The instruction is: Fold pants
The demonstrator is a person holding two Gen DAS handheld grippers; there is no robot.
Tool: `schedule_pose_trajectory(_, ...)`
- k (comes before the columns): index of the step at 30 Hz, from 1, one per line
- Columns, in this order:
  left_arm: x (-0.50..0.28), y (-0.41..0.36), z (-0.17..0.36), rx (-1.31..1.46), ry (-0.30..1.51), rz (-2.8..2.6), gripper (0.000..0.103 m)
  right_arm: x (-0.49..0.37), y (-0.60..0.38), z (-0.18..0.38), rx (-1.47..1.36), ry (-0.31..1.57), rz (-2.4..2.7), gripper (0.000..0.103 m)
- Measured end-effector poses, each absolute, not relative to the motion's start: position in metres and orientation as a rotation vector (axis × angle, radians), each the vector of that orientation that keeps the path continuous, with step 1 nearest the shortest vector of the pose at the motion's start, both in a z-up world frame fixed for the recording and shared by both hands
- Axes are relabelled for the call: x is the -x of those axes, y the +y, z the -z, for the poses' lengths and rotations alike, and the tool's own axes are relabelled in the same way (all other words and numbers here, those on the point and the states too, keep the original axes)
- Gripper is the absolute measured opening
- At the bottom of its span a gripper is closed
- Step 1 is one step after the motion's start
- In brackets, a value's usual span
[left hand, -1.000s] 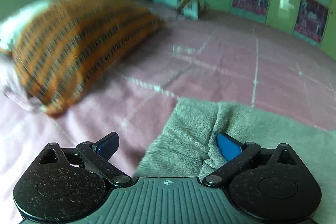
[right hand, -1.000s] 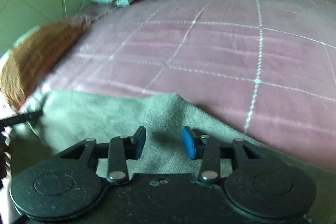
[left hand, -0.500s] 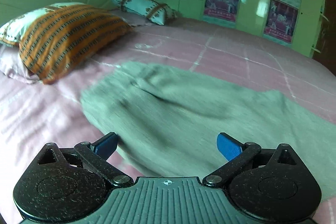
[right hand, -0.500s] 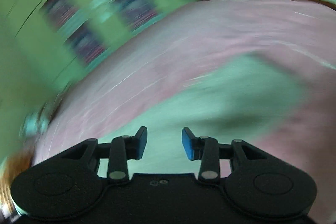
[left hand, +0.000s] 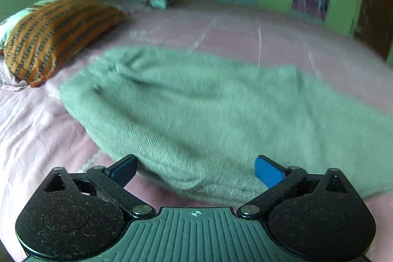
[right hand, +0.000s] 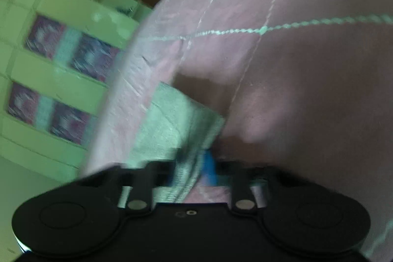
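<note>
Pants (right hand: 181,119), grey-green and soft, have one edge pinched between the closed fingers of the right gripper (right hand: 196,171), though blur hides how deep the bite goes. The left gripper (left hand: 195,170) hovers released, fingers spread wide over the near edge of the pants (left hand: 196,109), gripping nothing. They lie across a pink bedspread (left hand: 245,33); a striped pillow (left hand: 56,33) sits far left. Judged best: carry the pinched edge low and level.

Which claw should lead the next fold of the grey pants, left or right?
Right. The right claw appears already closed on an edge of the pants, though blurred. The left claw is open, gripping nothing.
</note>
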State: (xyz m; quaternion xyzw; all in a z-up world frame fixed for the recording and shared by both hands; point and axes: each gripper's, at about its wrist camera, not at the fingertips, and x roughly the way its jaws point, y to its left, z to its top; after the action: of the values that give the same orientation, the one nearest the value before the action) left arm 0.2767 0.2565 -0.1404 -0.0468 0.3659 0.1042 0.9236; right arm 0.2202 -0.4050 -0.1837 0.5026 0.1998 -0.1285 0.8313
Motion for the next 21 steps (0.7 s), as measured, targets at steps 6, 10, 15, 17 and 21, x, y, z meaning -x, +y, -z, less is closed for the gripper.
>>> schedule_pose_trajectory(6, -0.282, 0.257, 0.146, 0.144, 0.78, -0.252, 0.103, -0.23, -0.405, 0.199, -1.01, 0.53, 0.29, 0.0)
schedule_pose_trajectory(10, -0.267, 0.216, 0.121, 0.135, 0.684, -0.229, 0.103, -0.206, -0.408, 0.189, -1.038, 0.441, 0.251, 0.02)
schedule_pose_trajectory(15, -0.266, 0.112, 0.108, 0.073, 0.6, -0.044, 0.103, -0.186, -0.406, 0.192, -1.051, 0.33, 0.235, 0.03)
schedule_pose_trajectory(17, -0.27, 0.065, 0.11, 0.086, 0.618, 0.034, 0.103, -0.186, -0.405, 0.194, -1.045, 0.344, 0.213, 0.03)
schedule_pose_trajectory(21, -0.27, -0.024, 0.114, 0.05, 0.653, 0.112, 0.103, -0.191, -0.407, 0.194, -1.017, 0.362, 0.206, 0.027)
